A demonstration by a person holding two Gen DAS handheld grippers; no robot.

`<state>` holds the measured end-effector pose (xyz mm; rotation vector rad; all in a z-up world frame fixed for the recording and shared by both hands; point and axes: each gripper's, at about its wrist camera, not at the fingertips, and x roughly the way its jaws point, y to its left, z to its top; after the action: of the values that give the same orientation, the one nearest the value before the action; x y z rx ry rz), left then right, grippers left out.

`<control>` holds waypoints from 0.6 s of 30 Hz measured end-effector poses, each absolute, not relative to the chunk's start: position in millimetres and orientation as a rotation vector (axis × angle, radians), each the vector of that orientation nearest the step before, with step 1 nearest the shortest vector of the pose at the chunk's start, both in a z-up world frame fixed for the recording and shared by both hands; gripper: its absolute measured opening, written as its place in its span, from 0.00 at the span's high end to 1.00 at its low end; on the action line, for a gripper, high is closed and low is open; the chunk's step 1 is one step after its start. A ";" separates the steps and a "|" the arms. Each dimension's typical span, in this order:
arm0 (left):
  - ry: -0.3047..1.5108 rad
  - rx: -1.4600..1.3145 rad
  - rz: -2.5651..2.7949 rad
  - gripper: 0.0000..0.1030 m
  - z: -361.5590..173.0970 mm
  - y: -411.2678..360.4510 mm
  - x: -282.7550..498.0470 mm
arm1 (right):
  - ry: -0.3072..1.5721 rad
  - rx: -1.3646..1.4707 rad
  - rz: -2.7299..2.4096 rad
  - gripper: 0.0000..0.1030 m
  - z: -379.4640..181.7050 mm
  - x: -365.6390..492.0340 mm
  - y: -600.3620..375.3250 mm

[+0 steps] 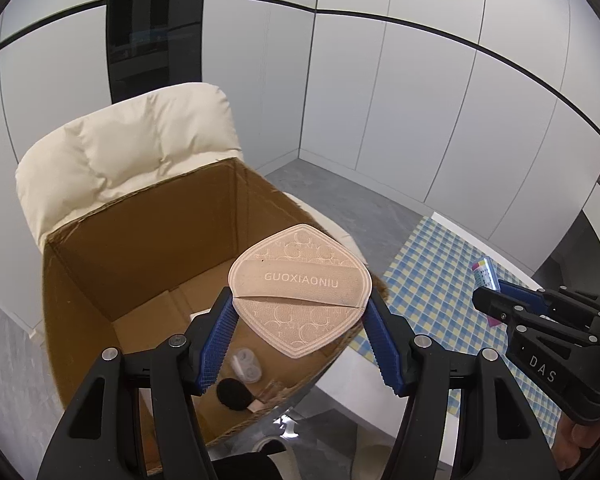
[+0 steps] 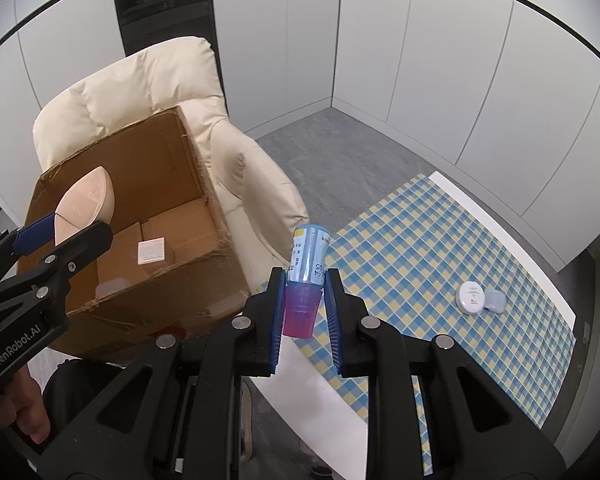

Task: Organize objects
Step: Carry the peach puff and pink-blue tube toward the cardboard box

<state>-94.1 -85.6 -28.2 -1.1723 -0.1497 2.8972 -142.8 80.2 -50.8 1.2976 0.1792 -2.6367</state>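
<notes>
My left gripper [image 1: 300, 300] is shut on a beige powder puff [image 1: 300, 288] printed GUOXIAONIU, held above the open cardboard box [image 1: 140, 248]. From the right wrist view the same puff [image 2: 86, 200] hangs over the box [image 2: 156, 216] in the left gripper [image 2: 60, 236]. My right gripper [image 2: 304, 284] is shut on a small blue bottle with a pink cap [image 2: 306, 264], held over the near table edge beside the box. In the left wrist view that bottle [image 1: 485, 276] sticks out of the right gripper [image 1: 496, 296]. Inside the box lie a clear lens case [image 1: 246, 366] and a black puff [image 1: 234, 394].
The box rests on a cream armchair [image 2: 148, 76]. A table with a blue and yellow checked cloth [image 2: 440, 248] holds a round white compact [image 2: 471, 297] and a small clear lid [image 2: 495, 301]. Grey floor and white wall panels lie behind. A hand [image 2: 28, 412] grips the left handle.
</notes>
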 end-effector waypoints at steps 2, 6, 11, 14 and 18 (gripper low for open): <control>-0.157 -1.179 2.906 0.38 -28.8 -91.0 -92.3 | 0.189 1.291 -2.627 0.80 -50.8 -142.8 72.9; -0.166 -1.200 2.918 0.38 -30.4 -101.9 -89.9 | 0.202 1.280 -2.609 0.80 -50.4 -142.7 60.1; -0.170 -1.227 2.935 0.38 -32.8 -114.9 -86.1 | 0.214 1.269 -2.590 0.80 -50.0 -144.3 45.4; -0.178 -1.241 2.951 0.38 -33.9 -125.1 -84.3 | 0.225 1.261 -2.573 0.80 -49.6 -144.3 34.2; -0.191 -1.260 2.964 0.38 -35.9 -138.2 -82.7 | 0.241 1.250 -2.555 0.80 -49.4 -143.9 22.2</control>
<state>-82.7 -138.2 -35.9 -1.2598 -0.1905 2.9643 -143.9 22.2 -49.4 1.2502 0.2405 -2.5549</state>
